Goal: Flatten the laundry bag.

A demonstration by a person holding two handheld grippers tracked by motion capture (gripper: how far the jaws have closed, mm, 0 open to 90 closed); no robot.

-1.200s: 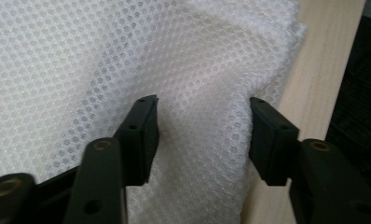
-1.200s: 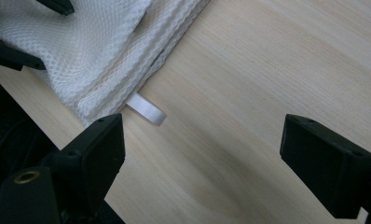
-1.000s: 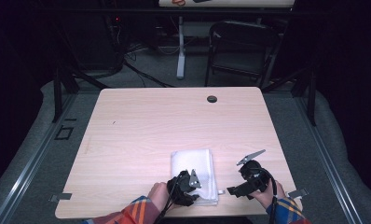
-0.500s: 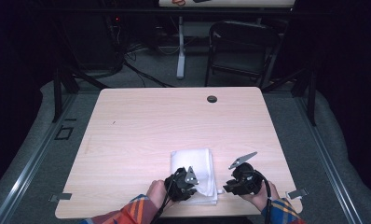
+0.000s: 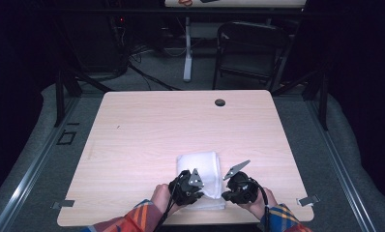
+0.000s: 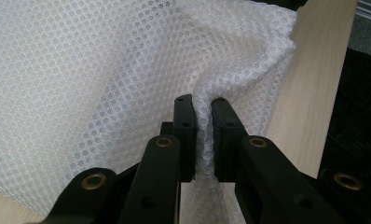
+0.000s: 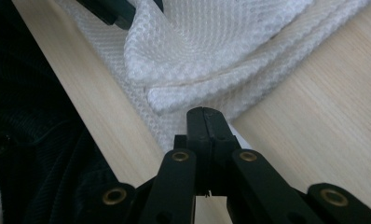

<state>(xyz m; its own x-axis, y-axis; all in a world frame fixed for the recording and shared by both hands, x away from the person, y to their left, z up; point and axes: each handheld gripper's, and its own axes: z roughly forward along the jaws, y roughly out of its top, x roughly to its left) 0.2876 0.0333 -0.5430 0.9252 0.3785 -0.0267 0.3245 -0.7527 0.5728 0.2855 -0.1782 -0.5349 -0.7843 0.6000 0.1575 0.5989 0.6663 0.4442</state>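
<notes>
Folded white towel lying flat on tabletop, at near edge. Left gripper at towel's near-left corner, jaws just closed, clamped on a raised fold of mesh cloth. Right gripper at towel's near-right edge, jaws just closed together, tips touching bottom layer; cloth between them cannot be told

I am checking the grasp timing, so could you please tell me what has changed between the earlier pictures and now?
The right hand-held gripper moved left to the white mesh cloth, its jaws just closing at the cloth's edge. The left hand-held gripper closed, pinching a fold. The cloth and table stayed put.
</notes>
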